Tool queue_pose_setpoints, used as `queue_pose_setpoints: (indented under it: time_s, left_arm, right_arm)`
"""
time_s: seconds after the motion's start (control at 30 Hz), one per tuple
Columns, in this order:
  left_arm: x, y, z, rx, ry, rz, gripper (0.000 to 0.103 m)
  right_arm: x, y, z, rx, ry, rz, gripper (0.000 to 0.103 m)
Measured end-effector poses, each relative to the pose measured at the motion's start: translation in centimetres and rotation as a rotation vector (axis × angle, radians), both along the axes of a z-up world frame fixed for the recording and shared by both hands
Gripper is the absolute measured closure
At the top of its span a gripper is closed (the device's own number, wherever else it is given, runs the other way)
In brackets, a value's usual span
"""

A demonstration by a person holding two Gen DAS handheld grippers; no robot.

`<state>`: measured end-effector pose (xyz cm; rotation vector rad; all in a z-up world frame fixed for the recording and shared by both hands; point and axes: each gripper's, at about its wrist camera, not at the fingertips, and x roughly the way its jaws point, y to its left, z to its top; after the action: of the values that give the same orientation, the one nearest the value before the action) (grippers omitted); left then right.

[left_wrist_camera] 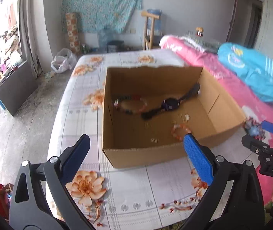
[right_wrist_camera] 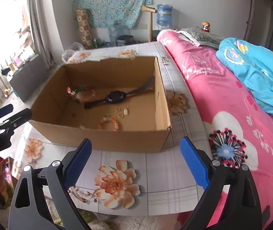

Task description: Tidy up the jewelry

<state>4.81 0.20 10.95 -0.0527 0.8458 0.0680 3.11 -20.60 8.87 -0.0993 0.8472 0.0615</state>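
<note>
An open cardboard box [left_wrist_camera: 142,156] [right_wrist_camera: 117,140] stands on the flowered bed sheet. Inside lie a black watch [left_wrist_camera: 170,103] [right_wrist_camera: 114,96], a multicoloured bead bracelet [left_wrist_camera: 130,105] [right_wrist_camera: 82,94], an orange bead bracelet [left_wrist_camera: 179,130] [right_wrist_camera: 108,123] and a few small gold rings [right_wrist_camera: 122,112]. My left gripper [left_wrist_camera: 136,145] hangs open before the box's near wall, nothing between its blue pads. My right gripper [right_wrist_camera: 135,149] is open too, empty, in front of the box's near right corner. The right gripper [left_wrist_camera: 264,134] shows at the left wrist view's right edge, and the left gripper [right_wrist_camera: 6,115] shows at the right wrist view's left edge.
A pink flowered quilt [right_wrist_camera: 232,99] and a blue bundle [right_wrist_camera: 261,72] lie along the bed's right side. Beyond the bed are a white plastic bag [left_wrist_camera: 62,61], a dark board [left_wrist_camera: 15,90], a wooden stand [left_wrist_camera: 149,30] and a water jug [right_wrist_camera: 164,15].
</note>
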Motion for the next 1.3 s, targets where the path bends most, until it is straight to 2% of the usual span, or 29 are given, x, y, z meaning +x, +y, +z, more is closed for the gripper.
queue_pose_setpoints:
  time_s: [0.07, 0.23, 0.43, 0.57, 0.87, 1.3]
  left_arm:
    - [0.3, -0.4, -1.2, 0.016, 0.048, 0.011, 0.008]
    - [0.5, -0.7, -3.1, -0.018, 0.136, 0.049, 0.008]
    - [1.1, -1.2, -3.9, 0.001, 0.19, 0.068, 0.008]
    - [1.7, -1.4, -4.4, -0.002, 0.224, 0.07, 0.008]
    - [2.6, -1.0, -4.5, 0.014, 0.237, 0.097, 0.009]
    - [3.1, -1.0, -4.6, 0.034, 0.244, 0.109, 0.009]
  right_arm:
    - [0.0, 0.1, -0.7, -0.014, 0.009, -0.02, 0.01]
    - [0.8, 0.6, -2.2, -0.034, 0.056, -0.045, 0.007]
    - [2.0, 0.6, -3.1, -0.012, 0.102, -0.07, 0.007]
    - [2.5, 1.1, -3.2, -0.013, 0.098, -0.069, 0.007]
    - [3.3, 2.5, -3.6, -0.016, 0.116, -0.034, 0.007]
    - [3.9, 2.5, -3.7, 0.004, 0.126, -0.054, 0.007]
